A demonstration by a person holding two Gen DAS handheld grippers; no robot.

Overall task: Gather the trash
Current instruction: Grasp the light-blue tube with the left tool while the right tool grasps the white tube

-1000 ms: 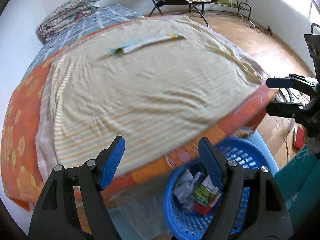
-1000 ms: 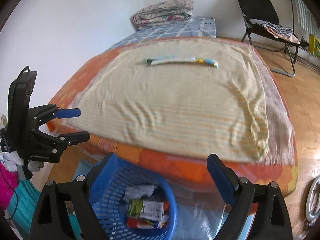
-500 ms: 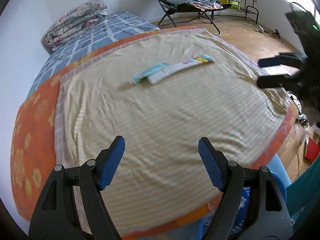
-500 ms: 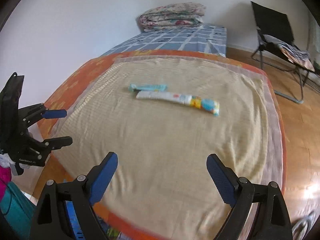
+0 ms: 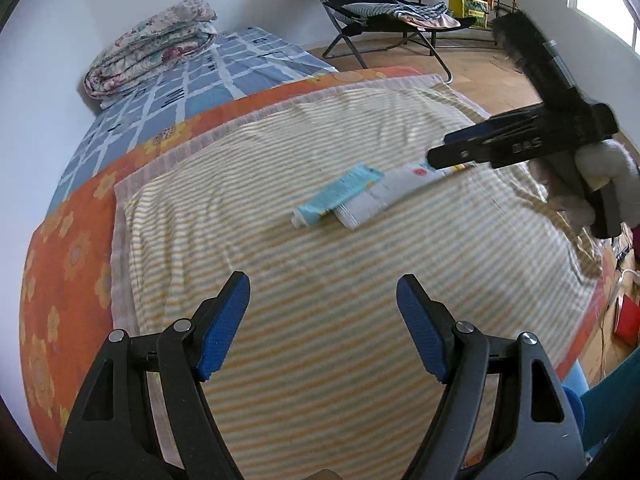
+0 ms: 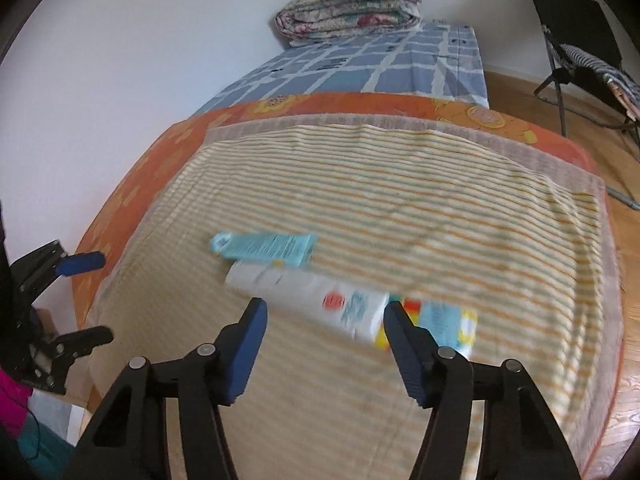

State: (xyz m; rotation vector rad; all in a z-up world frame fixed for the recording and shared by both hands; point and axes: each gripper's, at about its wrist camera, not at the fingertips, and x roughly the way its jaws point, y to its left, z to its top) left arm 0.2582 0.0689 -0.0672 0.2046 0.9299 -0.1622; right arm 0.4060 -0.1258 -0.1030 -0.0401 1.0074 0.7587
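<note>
Right tool (image 6: pixel 322 334) is closing, nothing gripped yet, as we are reaching for the white tube (image 6: pixel 308 292) lying beside the teal tube (image 6: pixel 266 246) on the bed (image 6: pixel 440 216); left tool (image 5: pixel 322 312) is hanging open, empty, in reserve.

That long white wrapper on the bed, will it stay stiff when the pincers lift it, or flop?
The white wrapper lies flat and thin on the striped blanket, so it will probably sag at both ends. It looks empty, hence likely light. Its glossy printed surface might slip between the closing right gripper pads.
</note>
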